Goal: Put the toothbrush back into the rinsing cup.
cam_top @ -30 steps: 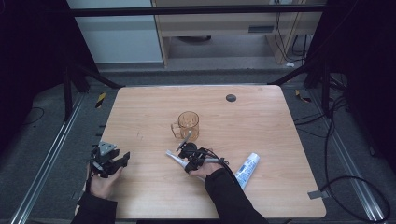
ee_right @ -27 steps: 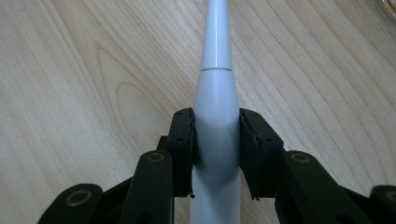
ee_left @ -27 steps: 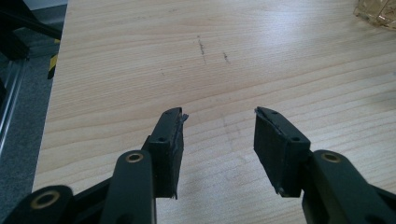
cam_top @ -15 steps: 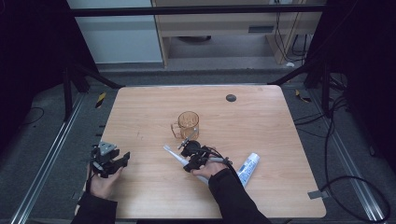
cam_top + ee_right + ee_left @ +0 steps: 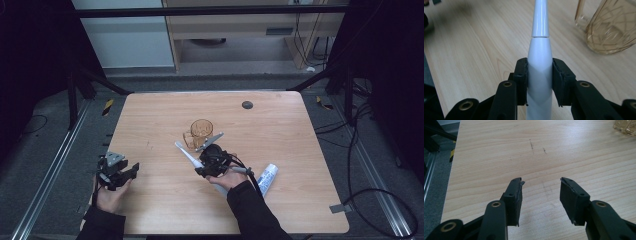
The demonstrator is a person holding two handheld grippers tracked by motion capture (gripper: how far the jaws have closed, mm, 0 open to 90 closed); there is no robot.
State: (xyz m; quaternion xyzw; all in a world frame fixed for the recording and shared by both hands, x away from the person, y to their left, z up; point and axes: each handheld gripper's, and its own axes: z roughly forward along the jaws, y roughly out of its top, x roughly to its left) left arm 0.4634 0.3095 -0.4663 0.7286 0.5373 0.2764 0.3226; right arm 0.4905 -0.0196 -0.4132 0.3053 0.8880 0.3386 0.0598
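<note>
Right gripper [image 5: 209,161], jaws clamped on the body of a white electric toothbrush [image 5: 539,75] whose neck projects beyond them, beside the amber glass mug [image 5: 200,132] on the desk [image 5: 280,140].

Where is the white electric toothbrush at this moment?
In the high view, the white electric toothbrush is clamped in the right hand-held gripper near the table's middle, just in front of the amber glass mug, left of the white toothpaste tube.

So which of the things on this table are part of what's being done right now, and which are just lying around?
In use:
- white electric toothbrush, clamped in the right gripper
- amber glass mug, right beside it

Lying about:
- toothpaste tube
- small dark disc at the table's far edge
- left gripper, open and idle
</note>
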